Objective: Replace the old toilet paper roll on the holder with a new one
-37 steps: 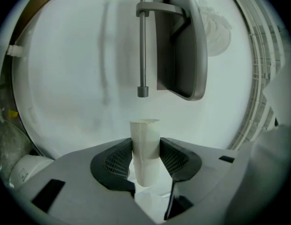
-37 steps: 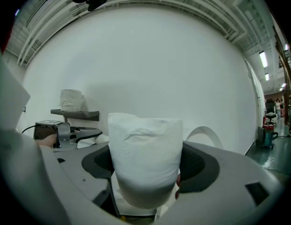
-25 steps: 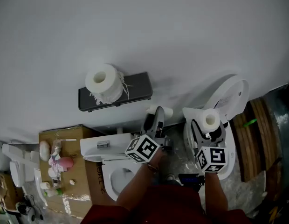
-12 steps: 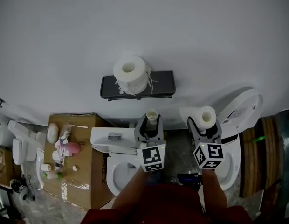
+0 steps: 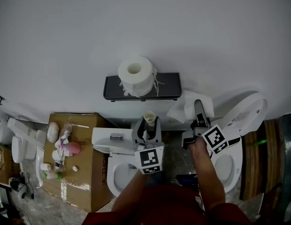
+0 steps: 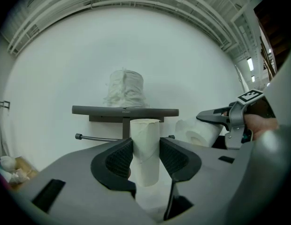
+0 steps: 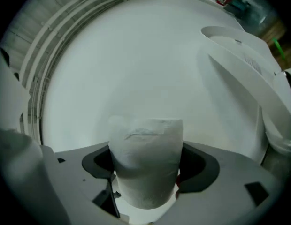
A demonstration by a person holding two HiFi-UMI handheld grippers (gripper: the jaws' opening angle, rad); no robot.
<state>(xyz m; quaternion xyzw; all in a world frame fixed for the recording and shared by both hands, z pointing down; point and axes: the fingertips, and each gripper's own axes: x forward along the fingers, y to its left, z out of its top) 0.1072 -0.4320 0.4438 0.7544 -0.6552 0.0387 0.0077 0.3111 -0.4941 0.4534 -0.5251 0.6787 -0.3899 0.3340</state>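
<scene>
The right gripper (image 7: 145, 168) has rolled onto its side, tipping the new roll (image 5: 181, 111) it clamps, at 4 o'clock from the holder (image 5: 170, 86). The left gripper (image 5: 149, 131) pinches the bare cardboard tube (image 5: 149, 117) at 6 o'clock. Loading seems next.

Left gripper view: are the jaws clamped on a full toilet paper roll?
No, the left gripper is shut on a slim cardboard tube, the empty core of a roll.

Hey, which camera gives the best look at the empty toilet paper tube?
The left gripper view: the empty tube stands upright, clamped between the jaws of the left gripper. The head view shows only its top end above that gripper. The right gripper view does not show it.
</scene>
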